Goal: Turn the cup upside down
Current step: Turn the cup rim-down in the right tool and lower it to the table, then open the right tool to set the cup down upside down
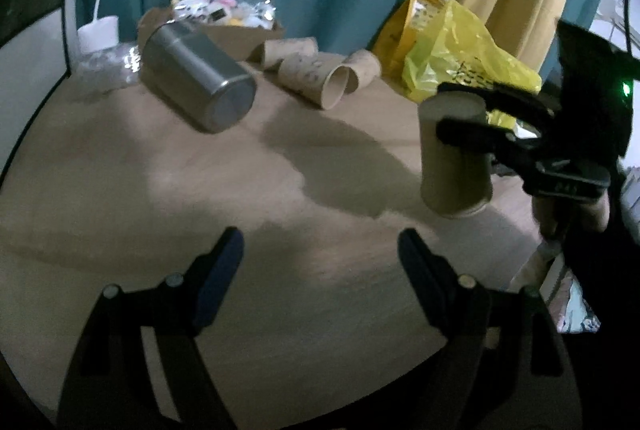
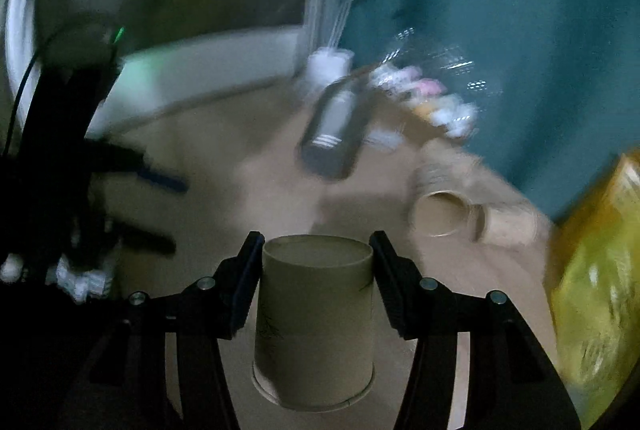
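table (image 1: 200, 189) middle wide open, easy pass | back edge crowded: can (image 1: 199, 80) on its side, tubes (image 1: 320, 73), yellow bag (image 1: 452, 49) | cup (image 1: 454, 157) blocks right side

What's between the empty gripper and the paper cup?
Only bare wooden table, seen in the left wrist view, separates the left hand-held gripper from the paper cup.

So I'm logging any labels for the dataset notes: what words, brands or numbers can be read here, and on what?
Yellow bag: dark print, too blurred to read.
Right gripper: pale marks on its body, unreadable.
Paper cup: a faint leafy sketch, no words.
Metal can: no print visible.
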Available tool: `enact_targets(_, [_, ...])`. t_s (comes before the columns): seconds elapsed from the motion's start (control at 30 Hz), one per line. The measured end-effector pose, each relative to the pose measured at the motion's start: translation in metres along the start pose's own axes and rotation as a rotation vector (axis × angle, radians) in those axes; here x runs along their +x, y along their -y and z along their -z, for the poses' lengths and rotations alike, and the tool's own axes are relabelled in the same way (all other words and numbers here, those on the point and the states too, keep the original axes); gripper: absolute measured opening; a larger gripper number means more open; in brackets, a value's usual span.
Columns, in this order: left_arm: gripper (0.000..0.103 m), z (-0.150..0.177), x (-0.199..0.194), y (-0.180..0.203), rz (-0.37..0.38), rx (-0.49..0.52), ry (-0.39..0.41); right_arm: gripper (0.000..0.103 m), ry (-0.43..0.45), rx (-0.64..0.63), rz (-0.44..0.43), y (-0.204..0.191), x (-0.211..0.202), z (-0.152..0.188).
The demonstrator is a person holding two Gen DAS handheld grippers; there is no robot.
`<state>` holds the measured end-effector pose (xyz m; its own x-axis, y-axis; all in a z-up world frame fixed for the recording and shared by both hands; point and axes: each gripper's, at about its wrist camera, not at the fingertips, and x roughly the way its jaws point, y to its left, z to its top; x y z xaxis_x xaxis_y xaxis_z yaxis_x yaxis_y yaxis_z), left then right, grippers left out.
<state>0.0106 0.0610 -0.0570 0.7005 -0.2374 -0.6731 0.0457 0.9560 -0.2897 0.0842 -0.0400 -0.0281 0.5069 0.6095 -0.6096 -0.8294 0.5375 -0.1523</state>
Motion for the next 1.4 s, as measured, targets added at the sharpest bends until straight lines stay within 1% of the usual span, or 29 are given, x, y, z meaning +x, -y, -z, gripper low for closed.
enact_targets(0.07, [0.081,-0.003,0.004,0.005,0.012,0.006,-0.004,0.057,0.098,0.124,0.053,0.000,-0.012,0.013])
enact_targets(0.13, [0.081,-0.005,0.007,0.011,0.005,0.022,-0.006,0.057,0.155,0.203,0.111,0.000,-0.014,0.022])
enact_targets(0.2, [0.081,-0.005,0.010,0.015,0.001,0.030,-0.006,0.057,0.198,0.268,0.143,-0.005,-0.020,0.032])
enact_targets(0.3, [0.081,-0.004,0.014,0.018,-0.006,0.027,-0.005,0.057,0.235,0.296,0.212,-0.015,-0.025,0.046])
enact_targets(0.47, [0.081,0.002,0.019,0.020,-0.011,0.015,-0.004,0.057,0.257,0.294,0.295,-0.027,-0.027,0.066])
enact_targets(0.63, [0.081,0.007,0.023,0.020,-0.006,0.004,-0.014,0.058,0.266,0.316,0.324,-0.032,-0.027,0.084])
enact_targets(0.7, [0.081,0.008,0.025,0.022,-0.004,0.002,-0.017,0.058,0.263,0.342,0.314,-0.031,-0.028,0.091])
enact_targets(0.8, [0.081,0.010,0.025,0.024,-0.002,0.009,-0.017,0.058,0.265,0.341,0.324,-0.036,-0.032,0.097])
enact_targets(0.9, [0.081,0.010,0.026,0.026,0.004,0.012,-0.017,0.058,0.244,0.359,0.310,-0.037,-0.034,0.102])
enact_targets(1.2, [0.081,0.010,0.025,0.032,0.006,0.030,-0.015,0.058,0.205,0.350,0.305,-0.044,-0.037,0.102])
enact_targets(1.4, [0.081,0.010,0.023,0.034,0.002,0.037,-0.010,0.058,0.200,0.355,0.298,-0.043,-0.039,0.102])
